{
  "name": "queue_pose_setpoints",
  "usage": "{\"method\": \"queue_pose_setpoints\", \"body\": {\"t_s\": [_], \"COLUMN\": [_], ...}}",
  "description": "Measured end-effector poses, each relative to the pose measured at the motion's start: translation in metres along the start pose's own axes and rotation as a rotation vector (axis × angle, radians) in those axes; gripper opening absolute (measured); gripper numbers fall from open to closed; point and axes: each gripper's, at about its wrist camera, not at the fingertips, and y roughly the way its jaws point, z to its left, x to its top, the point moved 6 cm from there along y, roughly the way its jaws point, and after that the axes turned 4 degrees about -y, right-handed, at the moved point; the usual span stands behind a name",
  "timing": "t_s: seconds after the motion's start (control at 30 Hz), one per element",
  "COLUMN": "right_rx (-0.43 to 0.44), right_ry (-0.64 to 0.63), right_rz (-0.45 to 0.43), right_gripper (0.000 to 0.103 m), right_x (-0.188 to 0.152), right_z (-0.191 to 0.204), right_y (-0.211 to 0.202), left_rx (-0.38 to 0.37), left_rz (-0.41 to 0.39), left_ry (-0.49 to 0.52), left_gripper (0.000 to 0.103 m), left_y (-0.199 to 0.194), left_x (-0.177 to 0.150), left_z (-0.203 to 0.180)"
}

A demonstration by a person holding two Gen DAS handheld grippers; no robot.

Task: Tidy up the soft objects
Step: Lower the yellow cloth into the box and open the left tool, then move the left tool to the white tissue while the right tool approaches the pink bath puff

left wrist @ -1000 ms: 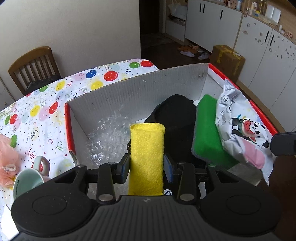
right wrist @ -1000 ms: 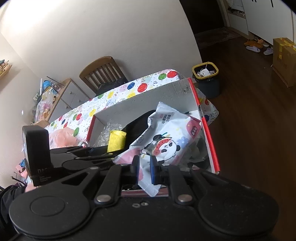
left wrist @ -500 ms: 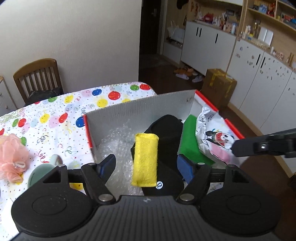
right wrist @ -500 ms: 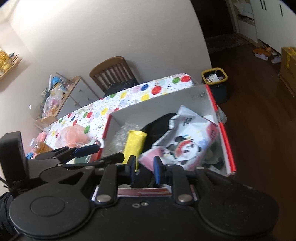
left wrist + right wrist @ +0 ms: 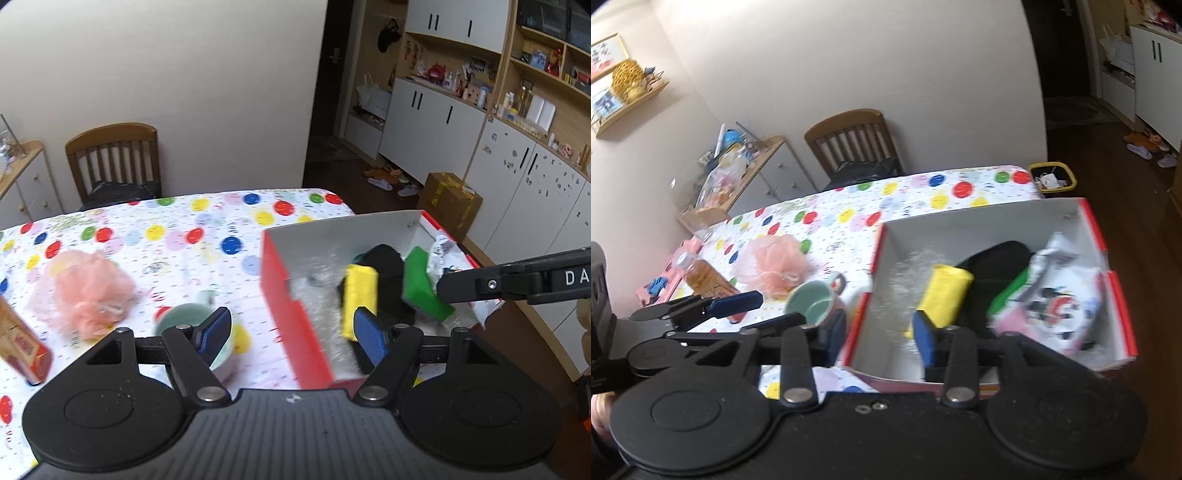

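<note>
A red box [image 5: 291,306] with white inner walls stands on the spotted tablecloth. In it lie a yellow sponge [image 5: 360,295], a green sponge [image 5: 421,288], a black soft item [image 5: 388,273], a panda-print pack [image 5: 1056,306] and bubble wrap [image 5: 905,273]. My left gripper [image 5: 291,336] hangs open above the box's near left corner, holding nothing. My right gripper [image 5: 881,338] is over the box's near wall; its jaws are opening and nothing is between them. A pink mesh loofah [image 5: 85,291] lies on the table to the left of the box.
A green mug [image 5: 184,317] lies between the loofah and the box. A bottle [image 5: 701,275] and an orange carton [image 5: 22,343] stand at the left. A wooden chair [image 5: 114,162] is at the table's far side. A yellow-rimmed bin [image 5: 1052,177] stands on the floor beyond the table.
The left gripper let go of the yellow sponge, opened wide and drew back and up. The right gripper let go of the panda pack, opened and pulled back. Both items now lie in the box.
</note>
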Motion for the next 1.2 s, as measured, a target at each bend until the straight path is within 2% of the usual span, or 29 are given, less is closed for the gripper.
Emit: {"method": "queue_pose_setpoints", "body": {"t_s": [0.1, 0.17, 0.37, 0.43, 0.8, 0.87, 1.0, 1.2], "right_rx": [0.012, 0.018, 0.029, 0.031, 0.042, 0.040, 0.038, 0.012], "right_ry": [-0.015, -0.031, -0.073, -0.090, -0.164, -0.176, -0.191, -0.197], "right_rz": [0.009, 0.016, 0.029, 0.032, 0.054, 0.052, 0.062, 0.095], "right_gripper": [0.050, 0.054, 0.066, 0.074, 0.098, 0.100, 0.102, 0.102], "right_x": [0.001, 0.001, 0.003, 0.005, 0.013, 0.016, 0.025, 0.039], "right_z": [0.022, 0.037, 0.078, 0.092, 0.151, 0.160, 0.175, 0.189], "right_y": [0.009, 0.016, 0.037, 0.046, 0.094, 0.103, 0.123, 0.161], "left_rx": [0.001, 0.000, 0.011, 0.011, 0.079, 0.084, 0.076, 0.105], "left_rz": [-0.003, -0.004, -0.016, -0.019, -0.027, -0.023, -0.025, 0.012], "left_ry": [-0.015, -0.026, -0.064, -0.085, -0.154, -0.165, -0.180, -0.220], "left_gripper": [0.076, 0.082, 0.084, 0.084, 0.093, 0.102, 0.103, 0.103], "left_y": [-0.013, -0.022, -0.044, -0.048, -0.050, -0.047, -0.039, -0.019], "left_x": [-0.004, -0.008, -0.020, -0.024, -0.043, -0.049, -0.065, -0.089], "left_z": [0.022, 0.038, 0.087, 0.104, 0.186, 0.199, 0.216, 0.236]}}
